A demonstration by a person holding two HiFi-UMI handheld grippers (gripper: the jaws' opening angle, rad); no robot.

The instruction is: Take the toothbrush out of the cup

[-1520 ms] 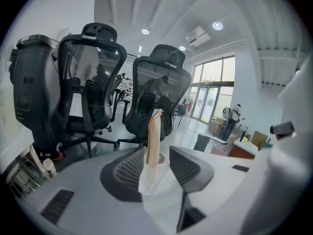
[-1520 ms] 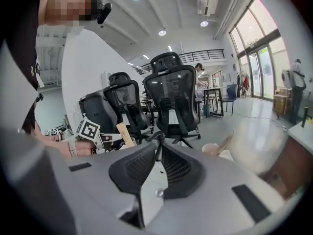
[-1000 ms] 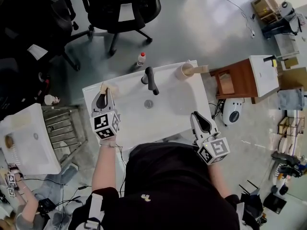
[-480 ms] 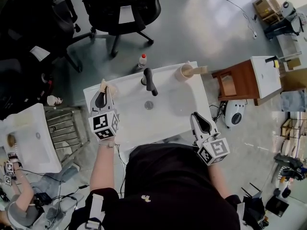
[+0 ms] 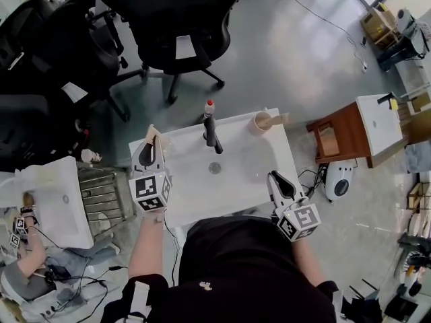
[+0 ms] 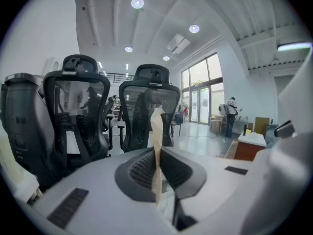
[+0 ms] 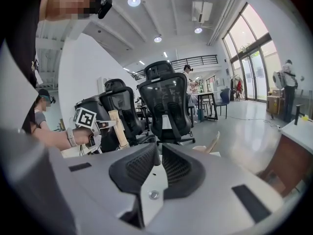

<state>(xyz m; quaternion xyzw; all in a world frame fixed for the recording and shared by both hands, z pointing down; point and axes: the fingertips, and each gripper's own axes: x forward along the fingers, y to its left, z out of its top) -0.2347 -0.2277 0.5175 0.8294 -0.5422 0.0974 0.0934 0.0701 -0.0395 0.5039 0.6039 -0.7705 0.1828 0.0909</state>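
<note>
My left gripper (image 5: 151,142) is shut on a pale wooden toothbrush (image 5: 154,132) over the back left corner of the white sink top (image 5: 252,173). Its jaws have just been closing on the handle. In the left gripper view the toothbrush (image 6: 156,126) stands upright between the pads of that gripper (image 6: 157,153). From the right gripper view I see the left gripper (image 7: 113,123) holding the stick (image 7: 118,129) up. A tan cup (image 5: 261,120) at the back right corner holds another toothbrush (image 5: 278,118). My right gripper (image 5: 275,177), (image 7: 159,148) is shut and empty at the sink's front right.
A black faucet (image 5: 212,129) and a drain (image 5: 215,168) mark the basin's middle. A red-capped bottle (image 5: 209,106) stands on the floor behind. Black office chairs (image 5: 178,25) sit beyond, a wooden side table (image 5: 335,136) to the right, another white sink (image 5: 50,204) and a metal rack (image 5: 101,195) to the left.
My left gripper has risen with the toothbrush in its jaws. The right gripper has stayed where it was. The head view has shifted a little.
</note>
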